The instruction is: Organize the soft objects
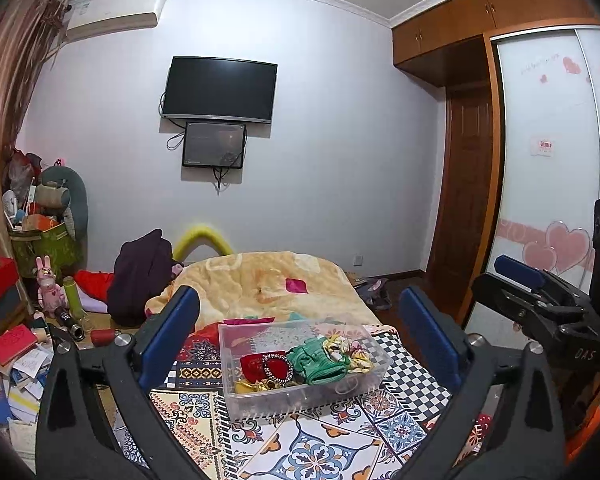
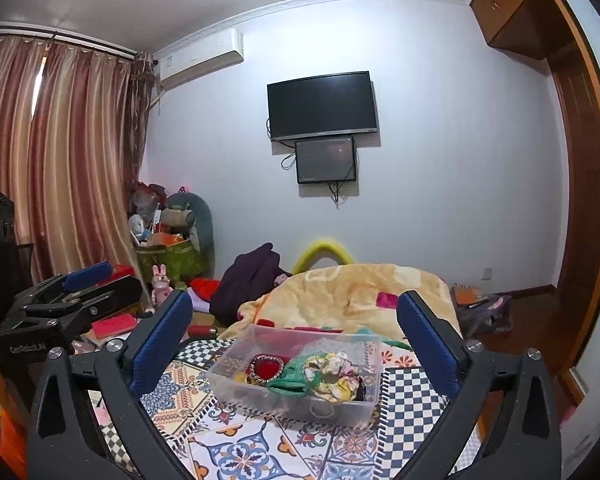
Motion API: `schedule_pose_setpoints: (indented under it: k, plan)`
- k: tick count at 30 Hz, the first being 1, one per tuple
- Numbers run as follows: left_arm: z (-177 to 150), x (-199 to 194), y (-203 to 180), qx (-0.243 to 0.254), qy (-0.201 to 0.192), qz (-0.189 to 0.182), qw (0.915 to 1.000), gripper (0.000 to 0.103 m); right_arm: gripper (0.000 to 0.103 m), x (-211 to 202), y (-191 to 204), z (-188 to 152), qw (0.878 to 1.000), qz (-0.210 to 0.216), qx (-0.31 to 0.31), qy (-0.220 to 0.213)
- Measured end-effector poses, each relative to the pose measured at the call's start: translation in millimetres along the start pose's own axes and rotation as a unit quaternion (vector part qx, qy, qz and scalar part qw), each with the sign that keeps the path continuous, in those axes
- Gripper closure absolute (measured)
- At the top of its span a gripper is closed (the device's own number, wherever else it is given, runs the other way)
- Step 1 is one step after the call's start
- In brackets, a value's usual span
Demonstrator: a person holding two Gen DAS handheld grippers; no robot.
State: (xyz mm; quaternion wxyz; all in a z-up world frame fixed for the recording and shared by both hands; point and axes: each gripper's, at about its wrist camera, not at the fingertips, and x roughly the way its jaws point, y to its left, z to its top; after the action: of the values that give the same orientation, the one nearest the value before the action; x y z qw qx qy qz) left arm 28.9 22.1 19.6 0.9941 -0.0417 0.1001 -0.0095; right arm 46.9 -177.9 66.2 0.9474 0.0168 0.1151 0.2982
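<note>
A cluttered bedroom, its bed [image 1: 320,432] spread with patterned cloth: a clear bin [image 1: 300,364] of scrunchies [image 1: 320,362] sits dead ahead of both grippers. The left gripper [image 1: 300,336] and right gripper [image 2: 296,340] hang wide open, empty, level with each other; neither looks nearer. The bin's long axis runs crosswise.

wardrobe [image 1: 556,152] cropped, box [image 2: 300,396] contents jumbled

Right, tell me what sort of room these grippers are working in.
Most likely a lived-in bedroom: a bed with a yellow blanket and patterned cover, a built-in wardrobe with sliding doors, and a wall-mounted TV. The clear bin of soft accessories sits on the bed.
</note>
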Motion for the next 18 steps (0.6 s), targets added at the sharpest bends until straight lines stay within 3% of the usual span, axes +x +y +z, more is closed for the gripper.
schedule_pose_setpoints:
  k: [18]
  plan:
    - [-3.4, -0.3, -4.7, 0.013, 0.003, 0.001, 0.9999, 0.001, 0.0, -9.4, -7.3, -4.1, 1.0, -0.003, 0.009, 0.004]
